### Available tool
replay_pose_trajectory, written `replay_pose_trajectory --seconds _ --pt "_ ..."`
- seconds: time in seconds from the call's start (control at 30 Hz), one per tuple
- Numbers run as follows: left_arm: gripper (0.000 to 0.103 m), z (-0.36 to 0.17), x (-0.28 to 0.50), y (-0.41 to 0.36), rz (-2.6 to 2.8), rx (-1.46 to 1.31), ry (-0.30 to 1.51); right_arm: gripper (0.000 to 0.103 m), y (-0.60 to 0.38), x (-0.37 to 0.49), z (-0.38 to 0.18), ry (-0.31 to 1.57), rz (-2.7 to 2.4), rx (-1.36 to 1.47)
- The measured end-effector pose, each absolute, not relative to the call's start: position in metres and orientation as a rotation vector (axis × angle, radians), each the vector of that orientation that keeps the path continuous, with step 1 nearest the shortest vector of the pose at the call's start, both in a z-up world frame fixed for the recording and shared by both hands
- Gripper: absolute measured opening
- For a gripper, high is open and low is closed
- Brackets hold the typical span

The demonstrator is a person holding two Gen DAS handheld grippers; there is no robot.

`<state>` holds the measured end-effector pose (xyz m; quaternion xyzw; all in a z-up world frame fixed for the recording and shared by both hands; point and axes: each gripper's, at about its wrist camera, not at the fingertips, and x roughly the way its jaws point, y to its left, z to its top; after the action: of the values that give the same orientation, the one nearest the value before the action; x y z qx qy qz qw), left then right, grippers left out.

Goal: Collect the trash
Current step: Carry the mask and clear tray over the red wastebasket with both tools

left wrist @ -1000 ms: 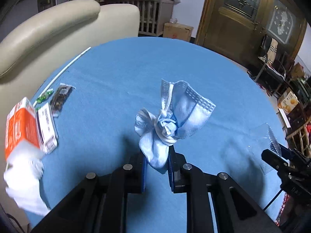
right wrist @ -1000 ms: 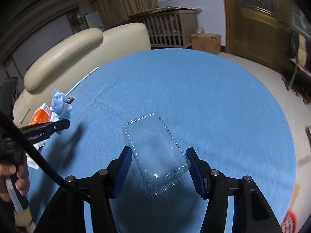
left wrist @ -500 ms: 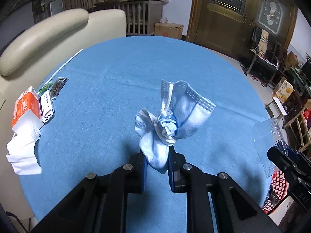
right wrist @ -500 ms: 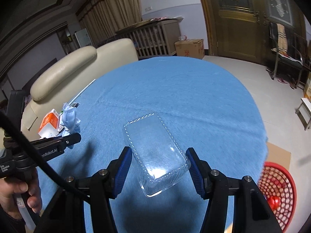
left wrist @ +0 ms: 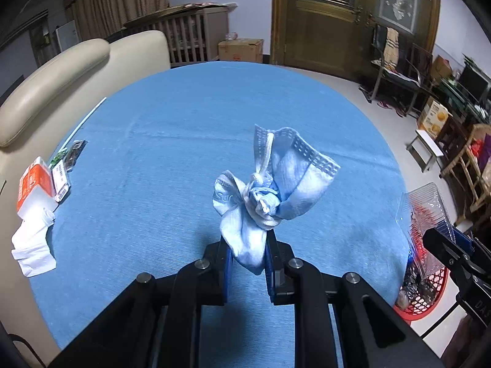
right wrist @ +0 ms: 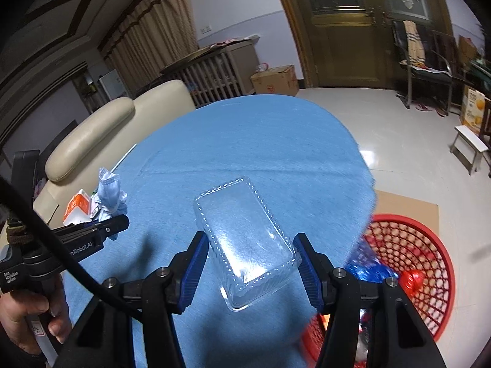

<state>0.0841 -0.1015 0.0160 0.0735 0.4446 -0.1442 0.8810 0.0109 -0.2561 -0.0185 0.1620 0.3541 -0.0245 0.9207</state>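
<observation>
My left gripper (left wrist: 247,257) is shut on a crumpled blue face mask (left wrist: 270,190), held above the round blue table (left wrist: 184,141). My right gripper (right wrist: 250,257) is shut on a clear plastic clamshell box (right wrist: 245,236), gripped across its width near the table's right edge. A red mesh basket (right wrist: 408,263) stands on the floor to the right, with blue and red trash inside. In the left wrist view the clear box (left wrist: 425,214) and the right gripper show at the right, over the red basket (left wrist: 426,288). The mask (right wrist: 109,191) and left gripper (right wrist: 118,222) appear at the left of the right wrist view.
An orange and white carton (left wrist: 32,184), a white tissue (left wrist: 32,245), small wrappers (left wrist: 69,156) and a white straw (left wrist: 84,121) lie at the table's left edge beside a cream sofa (left wrist: 61,76). A cardboard sheet (right wrist: 405,205) lies under the basket. A stool (right wrist: 471,147) and chairs stand at the right.
Both grippers have carried the mask and the clear box rightward across the table. The red basket on the floor has come into view at the right.
</observation>
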Motion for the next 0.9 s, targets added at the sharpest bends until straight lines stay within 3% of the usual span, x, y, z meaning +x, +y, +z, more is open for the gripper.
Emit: replay_pose_trajectory --seconds 0.9 --pt "0.019 -0.004 0.051 -0.161 -0.503 0.220 0.974 0.061 -0.330 -0.065 -0.016 0.708 -0.252 0.392"
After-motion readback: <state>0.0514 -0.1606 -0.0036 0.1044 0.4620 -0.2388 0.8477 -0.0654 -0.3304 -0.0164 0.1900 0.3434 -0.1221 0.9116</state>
